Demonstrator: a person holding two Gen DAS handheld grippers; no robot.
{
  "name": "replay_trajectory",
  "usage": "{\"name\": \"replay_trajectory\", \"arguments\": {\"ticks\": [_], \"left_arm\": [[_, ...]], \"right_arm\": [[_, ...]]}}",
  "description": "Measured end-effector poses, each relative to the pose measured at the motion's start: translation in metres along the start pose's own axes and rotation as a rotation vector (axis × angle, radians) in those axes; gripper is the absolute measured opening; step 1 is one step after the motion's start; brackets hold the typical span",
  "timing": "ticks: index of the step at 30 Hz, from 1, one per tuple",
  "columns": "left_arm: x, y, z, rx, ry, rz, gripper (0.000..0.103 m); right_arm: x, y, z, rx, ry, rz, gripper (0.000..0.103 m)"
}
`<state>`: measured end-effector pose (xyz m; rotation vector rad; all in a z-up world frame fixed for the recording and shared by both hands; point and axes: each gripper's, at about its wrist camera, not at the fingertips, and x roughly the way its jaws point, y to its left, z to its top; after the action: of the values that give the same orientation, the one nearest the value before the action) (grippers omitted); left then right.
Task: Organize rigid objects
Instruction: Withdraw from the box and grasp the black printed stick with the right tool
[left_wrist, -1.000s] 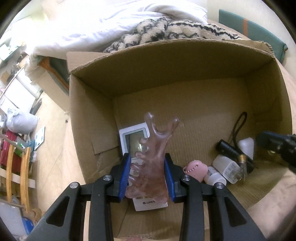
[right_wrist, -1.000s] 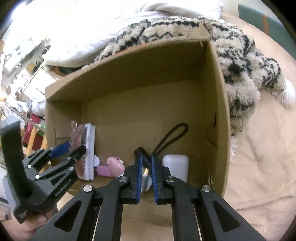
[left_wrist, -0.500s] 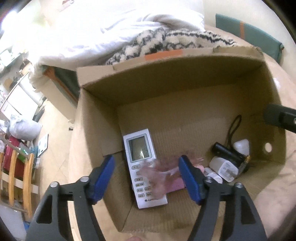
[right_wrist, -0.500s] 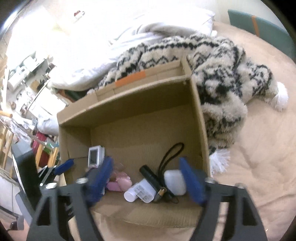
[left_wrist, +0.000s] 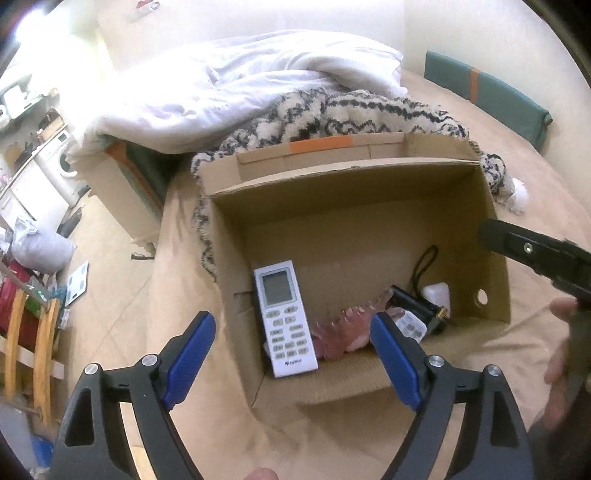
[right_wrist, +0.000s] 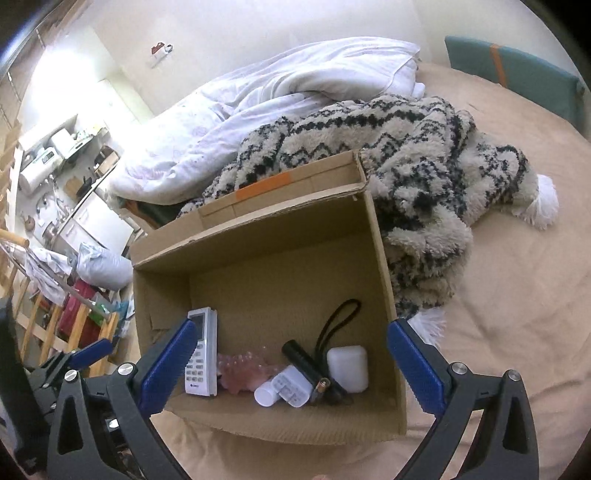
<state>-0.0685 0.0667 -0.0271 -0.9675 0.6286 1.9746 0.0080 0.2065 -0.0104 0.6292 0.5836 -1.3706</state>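
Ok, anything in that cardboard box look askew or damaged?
Nothing looks damaged. The translucent pink comb-like massager lies tilted among the white remote control, white plastic bottles and black flashlight heaped along the near wall of the cardboard box.

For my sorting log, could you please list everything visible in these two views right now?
cardboard box: 1, brown, open on the bed
remote control: 1, white, left side of the box floor
massage comb: 1, translucent pink, lying right of the remote
flashlight: 1, black with a wrist loop, right part of the box
earbud case: 1, white, beside the box's right wall
charger plug: 1, white, in front of the flashlight
small bottle: 1, white, beside the plug
fleece blanket: 1, cream and black, behind the box
duvet: 1, white, behind the blanket
left claw: 1, black with blue pads, open above the box
right claw: 1, same colours, open
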Motion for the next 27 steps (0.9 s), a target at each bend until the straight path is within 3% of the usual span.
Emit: {"name": "replay_trajectory", "arguments": {"ticks": [7, 13, 17, 27], "left_arm": [[-0.026, 0.014, -0.02, -0.048, -0.036, 0.004, 0.09], [-0.02, 0.025, -0.042, -0.08, -0.081, 0.029, 0.09], [-0.012, 0.031, -0.042, -0.135, -0.04, -0.01, 0.09], [-0.006, 0.05, -0.043, -0.248, -0.012, 0.028, 0.09]], "right_arm": [[-0.016, -0.002, -0.006, 0.023, -0.011, -0.005, 0.103], [-0.026, -0.004, -0.017, 0.014, 0.002, -0.022, 0.103], [-0.027, -0.008, -0.029, 0.009, 0.023, -0.044, 0.103], [-0.028, -0.043, -0.054, 0.031, 0.127, -0.171, 0.103]]}}
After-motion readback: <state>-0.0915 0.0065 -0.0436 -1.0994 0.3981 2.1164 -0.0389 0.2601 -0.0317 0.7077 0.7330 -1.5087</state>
